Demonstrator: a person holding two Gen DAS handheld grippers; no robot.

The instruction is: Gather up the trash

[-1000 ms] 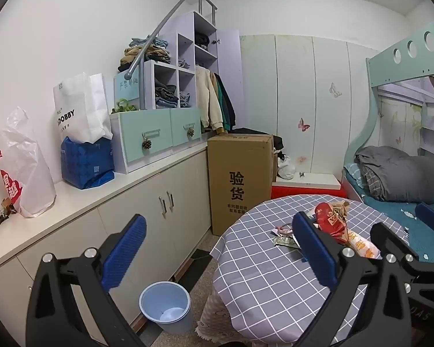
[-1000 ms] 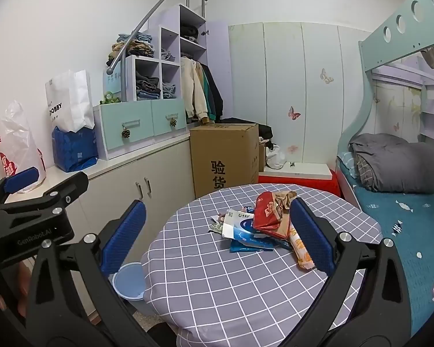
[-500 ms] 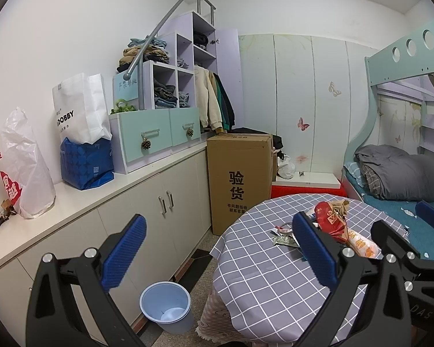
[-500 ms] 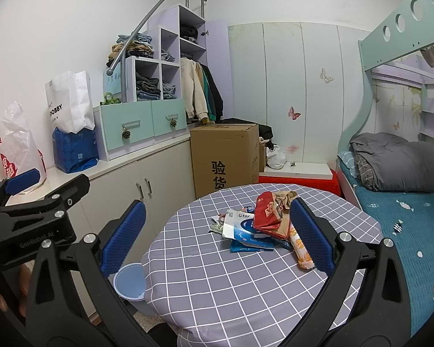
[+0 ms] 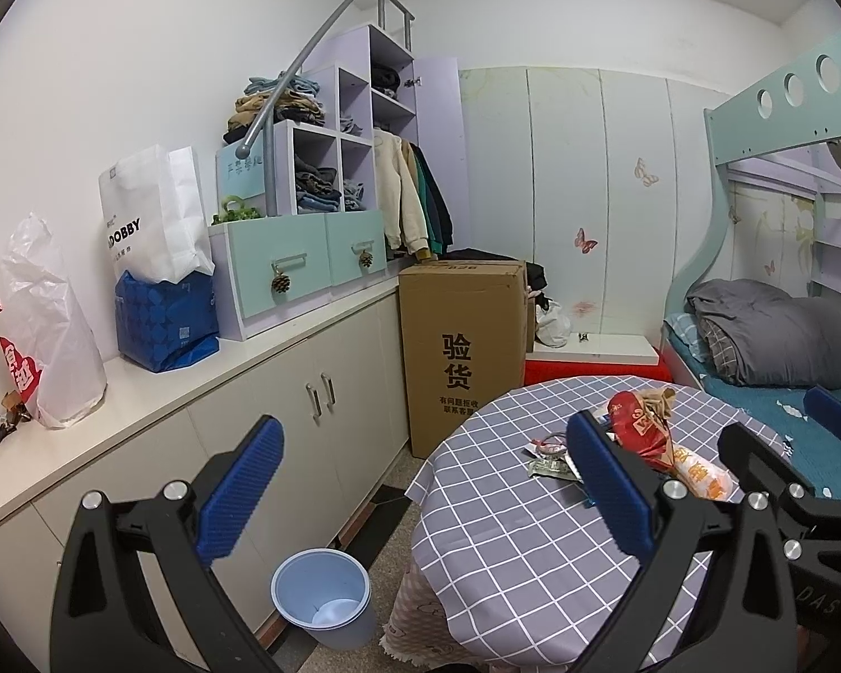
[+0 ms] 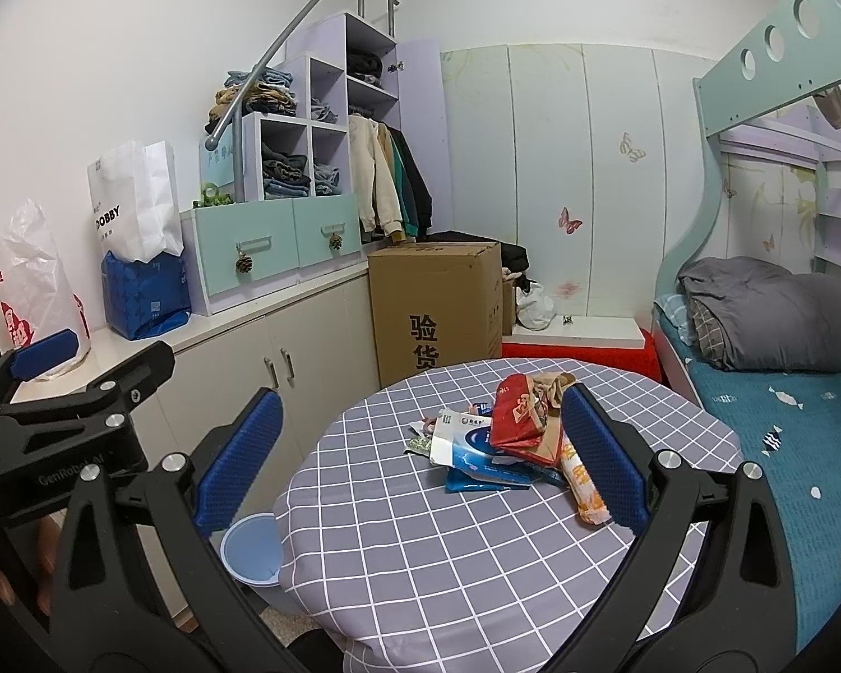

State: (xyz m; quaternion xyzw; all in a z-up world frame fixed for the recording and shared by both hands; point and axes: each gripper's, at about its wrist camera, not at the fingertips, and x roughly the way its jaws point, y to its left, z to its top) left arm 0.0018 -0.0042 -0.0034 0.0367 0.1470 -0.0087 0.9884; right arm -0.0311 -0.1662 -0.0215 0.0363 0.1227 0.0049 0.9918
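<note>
A: Since nothing is gripped yet, I'd say this is the very start. The left gripper (image 5: 417, 485) and the right gripper (image 6: 420, 457) both hang above the near edge of the round table with the grey checked cloth (image 6: 420, 555), jaws spread wide and empty.

B: And the trash?

A: It sits in one heap toward the far right of the tabletop: a crumpled red snack bag (image 6: 518, 415), a white-and-blue carton (image 6: 465, 443), an orange-printed clear wrapper (image 6: 583, 482), and smaller scraps underneath that I can't quite make out.

B: Where should it go?

A: Probably the pale blue plastic bin (image 5: 322, 597) on the floor, left of the table beside the cream cabinets (image 5: 286, 426).

B: Next move?

A: Reach forward with the right gripper, straddle the red bag's bunched top, and close gently, because thin film tends to slip.
</note>
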